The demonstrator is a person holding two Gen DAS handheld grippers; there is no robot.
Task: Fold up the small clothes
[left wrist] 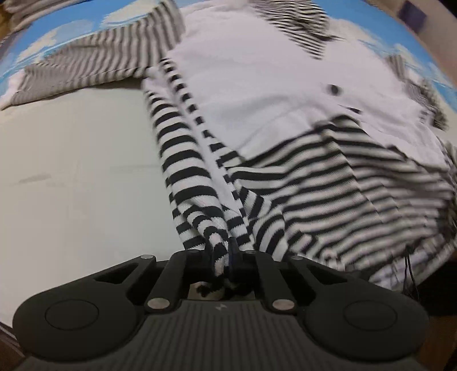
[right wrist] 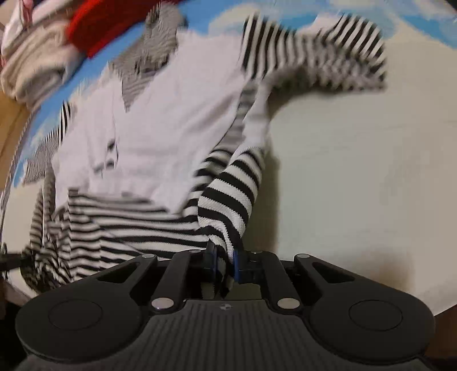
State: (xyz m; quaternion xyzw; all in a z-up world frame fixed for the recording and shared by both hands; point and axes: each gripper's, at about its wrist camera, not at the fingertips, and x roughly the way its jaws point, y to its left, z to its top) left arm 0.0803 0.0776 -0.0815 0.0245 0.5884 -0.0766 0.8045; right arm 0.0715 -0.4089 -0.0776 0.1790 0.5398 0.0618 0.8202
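A small black-and-white striped garment with a plain white front panel [left wrist: 257, 85] lies spread on a pale surface. In the left wrist view my left gripper [left wrist: 225, 256] is shut on a bunched striped corner of its hem [left wrist: 200, 217], and the cloth runs back between the jaws. In the right wrist view my right gripper [right wrist: 225, 256] is shut on the other striped hem corner [right wrist: 228, 199]. One striped sleeve [left wrist: 94, 62] stretches out to the upper left in the left view, and the other striped sleeve [right wrist: 328, 54] reaches to the upper right in the right view.
The pale table surface [left wrist: 71, 171] spreads to the left in the left view, and pale table surface [right wrist: 357, 171] to the right in the right view. A blue cloud-patterned cloth [right wrist: 225, 17] lies beyond the garment. A pile of red and beige clothes [right wrist: 57, 40] sits at the upper left in the right view.
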